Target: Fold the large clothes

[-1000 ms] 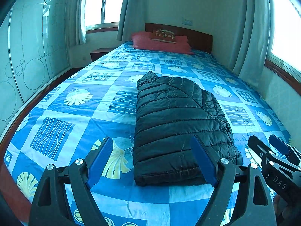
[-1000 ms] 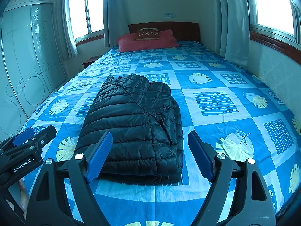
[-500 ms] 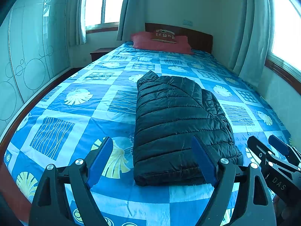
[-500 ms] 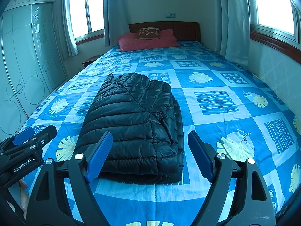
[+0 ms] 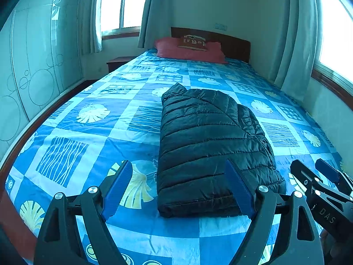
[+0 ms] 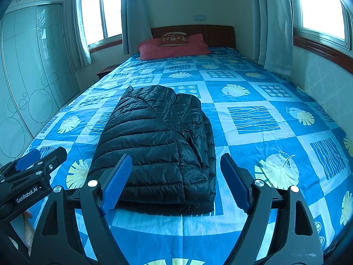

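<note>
- Bedroom walls carry two windows (image 6: 100,13) (image 6: 320,4), each flanked by grey-blue hanging curtains, and one frosted wardrobe front (image 6: 26,84) etched with circles runs along the left side.
- One bed (image 6: 253,119) fills the floor space; its cotton-looking cover is a patchwork of blue squares printed with pale leaves, wavy lines and dots, and a dark wooden headboard (image 6: 211,34) stands at the far end.
- One black quilted puffer jacket (image 6: 156,141), shiny, stitched in horizontal puffed bands, lies folded into a thick oblong near the foot of the bed, left of its middle line.
- One long red pillow (image 6: 174,49) lies against the headboard with one small brown printed cushion (image 6: 174,37) on top.
- One wooden bedside cabinet (image 5: 120,63) stands left of the pillow end.
- Two tools hover above the foot of the bed, each black-framed with two ribbed blue pads: the left tool (image 5: 178,187) stands wide open and empty, its gap facing the jacket's near left corner; the right tool (image 6: 176,181) is equally spread, empty, facing the jacket's near edge.
</note>
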`<action>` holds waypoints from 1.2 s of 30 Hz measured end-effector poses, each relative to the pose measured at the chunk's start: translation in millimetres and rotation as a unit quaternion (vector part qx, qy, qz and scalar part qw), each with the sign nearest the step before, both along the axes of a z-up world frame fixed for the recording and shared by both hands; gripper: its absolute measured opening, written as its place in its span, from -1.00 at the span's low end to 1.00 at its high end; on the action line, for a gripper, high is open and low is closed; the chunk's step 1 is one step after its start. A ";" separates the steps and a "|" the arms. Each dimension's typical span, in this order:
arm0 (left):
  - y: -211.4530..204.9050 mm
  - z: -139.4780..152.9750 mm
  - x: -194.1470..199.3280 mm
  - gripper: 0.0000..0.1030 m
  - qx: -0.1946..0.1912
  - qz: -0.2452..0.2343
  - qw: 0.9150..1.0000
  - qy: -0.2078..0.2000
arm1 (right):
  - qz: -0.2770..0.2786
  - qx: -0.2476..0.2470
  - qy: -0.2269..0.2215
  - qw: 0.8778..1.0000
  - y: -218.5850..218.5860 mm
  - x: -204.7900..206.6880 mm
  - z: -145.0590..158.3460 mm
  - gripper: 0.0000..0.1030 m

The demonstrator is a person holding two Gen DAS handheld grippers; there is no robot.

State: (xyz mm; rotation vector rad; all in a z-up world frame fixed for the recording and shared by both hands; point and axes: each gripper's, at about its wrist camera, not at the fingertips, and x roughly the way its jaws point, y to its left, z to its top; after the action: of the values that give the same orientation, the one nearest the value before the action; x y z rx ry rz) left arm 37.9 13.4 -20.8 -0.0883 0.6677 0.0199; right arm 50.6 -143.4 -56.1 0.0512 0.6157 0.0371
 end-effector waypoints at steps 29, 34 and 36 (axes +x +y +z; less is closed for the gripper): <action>-0.2 -12.9 7.2 0.71 0.015 0.010 1.000 0.004 | 0.009 0.000 0.007 1.000 6.5 2.3 -14.2 0.59; 2.7 -14.5 9.4 0.71 0.036 0.022 0.999 -0.009 | 0.007 0.002 0.006 1.000 5.3 3.6 -15.9 0.59; 5.8 -17.9 13.4 0.71 0.031 0.030 0.999 -0.002 | 0.004 0.003 0.007 1.000 3.3 5.1 -17.1 0.59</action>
State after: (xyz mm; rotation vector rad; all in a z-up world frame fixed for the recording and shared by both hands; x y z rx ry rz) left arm 51.3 19.2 -38.7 -0.0485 0.6603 0.0978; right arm 55.7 -140.1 -73.2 0.0542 0.6303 0.0471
